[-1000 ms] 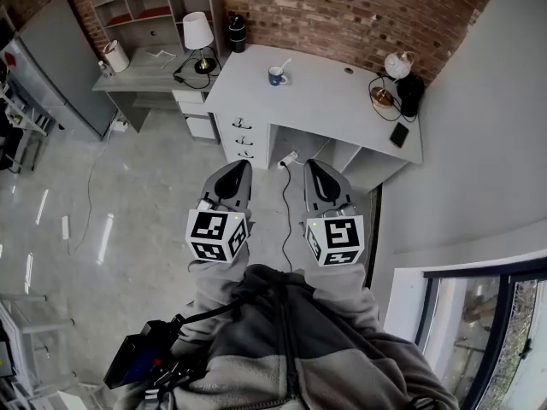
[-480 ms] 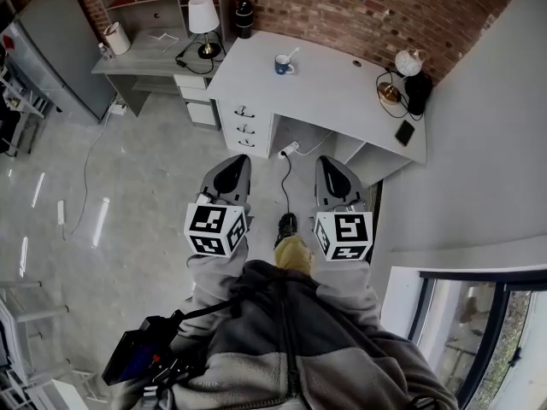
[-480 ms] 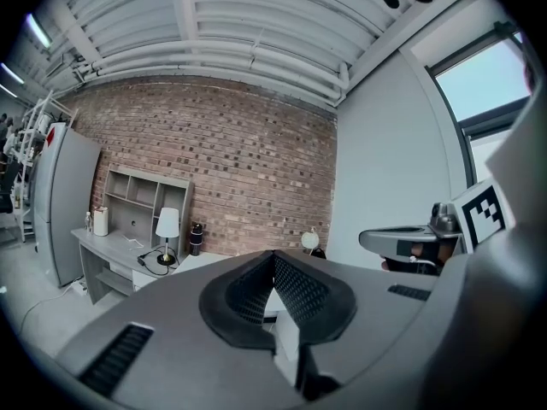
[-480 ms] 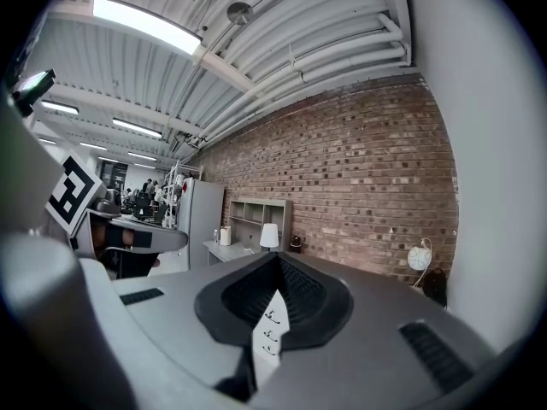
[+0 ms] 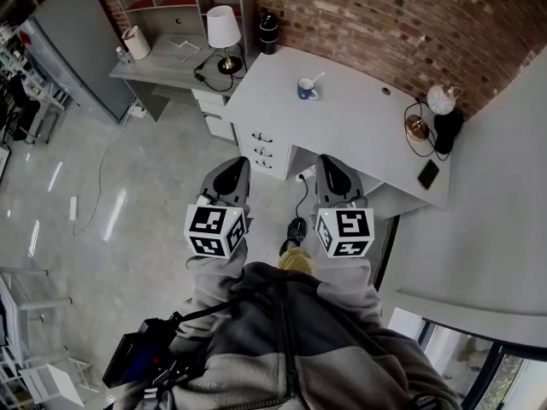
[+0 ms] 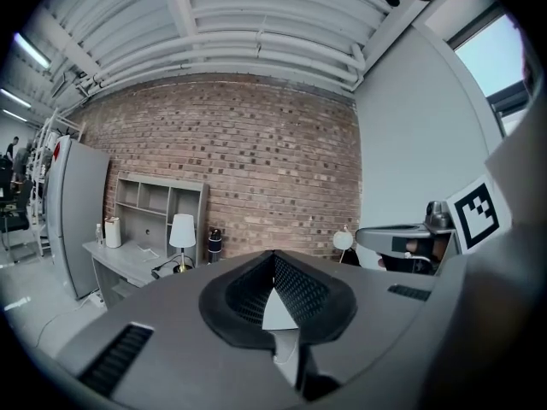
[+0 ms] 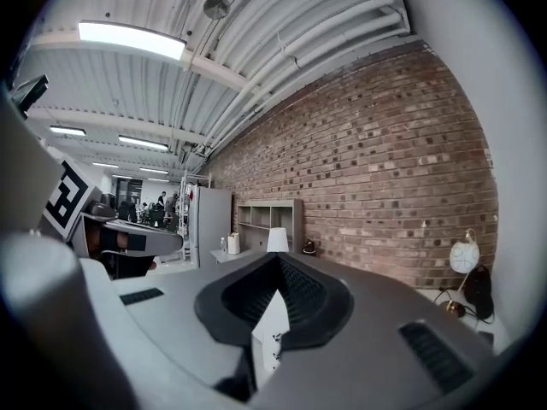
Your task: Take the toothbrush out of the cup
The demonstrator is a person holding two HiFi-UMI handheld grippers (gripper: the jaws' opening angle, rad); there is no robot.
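Observation:
A blue and white cup (image 5: 305, 89) stands on the white desk (image 5: 359, 122) near the brick wall, with a pale toothbrush (image 5: 318, 77) leaning out of it to the right. Both grippers are held out over the floor, well short of the desk and apart from the cup. My left gripper (image 5: 241, 162) has its jaws together with nothing between them, as the left gripper view also shows (image 6: 273, 254). My right gripper (image 5: 326, 159) looks the same, with its jaws meeting at the tip (image 7: 275, 256) and nothing held. Neither gripper view shows the cup.
The desk has drawers (image 5: 261, 139) at its left front, a black flask (image 5: 268, 32) at the back, a globe lamp (image 5: 441, 99) and a phone (image 5: 428, 174) at the right. A lower grey desk (image 5: 162, 62) with a table lamp (image 5: 224, 26) adjoins. A cable (image 5: 301, 190) crosses the floor.
The person has stepped toward the desk, which now lies closer and further right in the head view. A foot shows between the grippers. Both grippers stay shut and side by side.

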